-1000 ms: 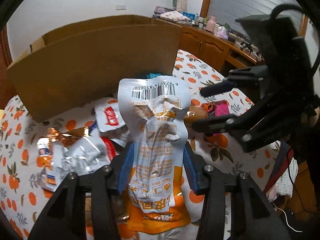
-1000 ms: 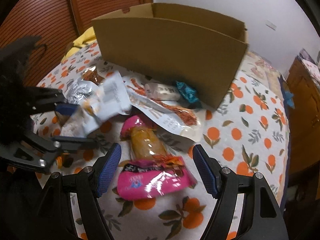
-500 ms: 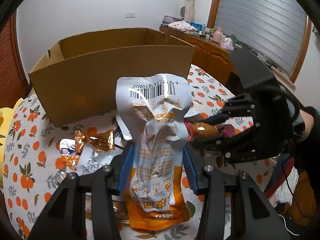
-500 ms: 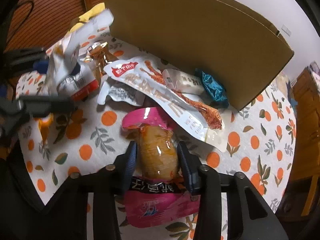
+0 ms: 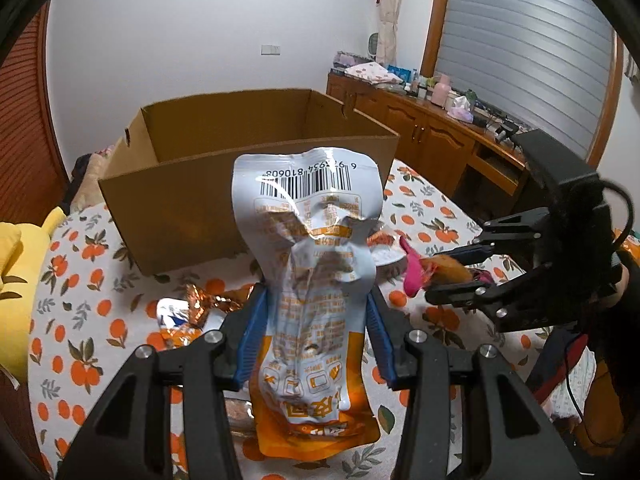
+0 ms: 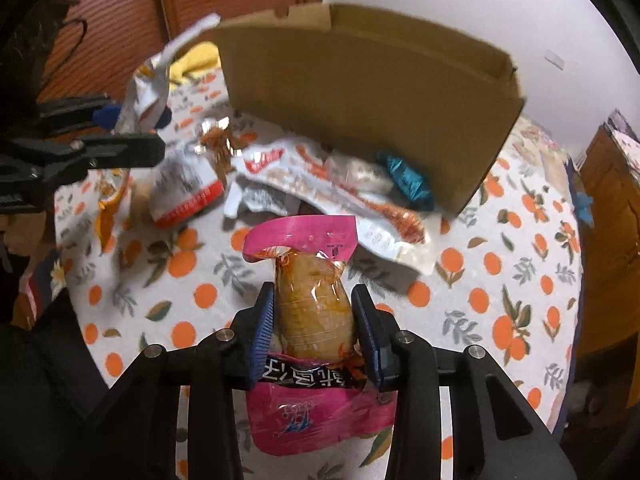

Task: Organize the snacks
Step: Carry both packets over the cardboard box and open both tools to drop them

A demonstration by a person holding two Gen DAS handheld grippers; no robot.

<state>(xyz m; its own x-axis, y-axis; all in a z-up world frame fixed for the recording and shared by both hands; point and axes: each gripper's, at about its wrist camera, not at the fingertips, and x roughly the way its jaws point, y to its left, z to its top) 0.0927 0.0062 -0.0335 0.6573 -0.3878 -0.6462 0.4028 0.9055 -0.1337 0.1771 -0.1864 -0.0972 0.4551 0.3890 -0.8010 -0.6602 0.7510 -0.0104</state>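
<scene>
We see cardboard box (image 6: 360, 92) at back of table (image 6: 500, 280). Loose snack packets (image 6: 320, 184) lie before box; wrapped sweet (image 6: 408, 178) against its wall. Dresser (image 5: 432, 128) behind, right.

A white cloth printed with oranges and leaves (image 5: 92, 280) covers the table. At its left edge lies a yellow cushion (image 5: 16, 276). Behind it stands a plain white wall with a small switch plate (image 5: 269, 49). To the right runs a wooden sideboard (image 5: 432, 136) crowded with bottles, a folded cloth and tissues, under a window with grey slatted blinds (image 5: 528, 48) in a wooden frame. A pale curtain (image 5: 386, 20) hangs beside the window. On the far left is reddish-brown ribbed panelling (image 6: 100, 20).
</scene>
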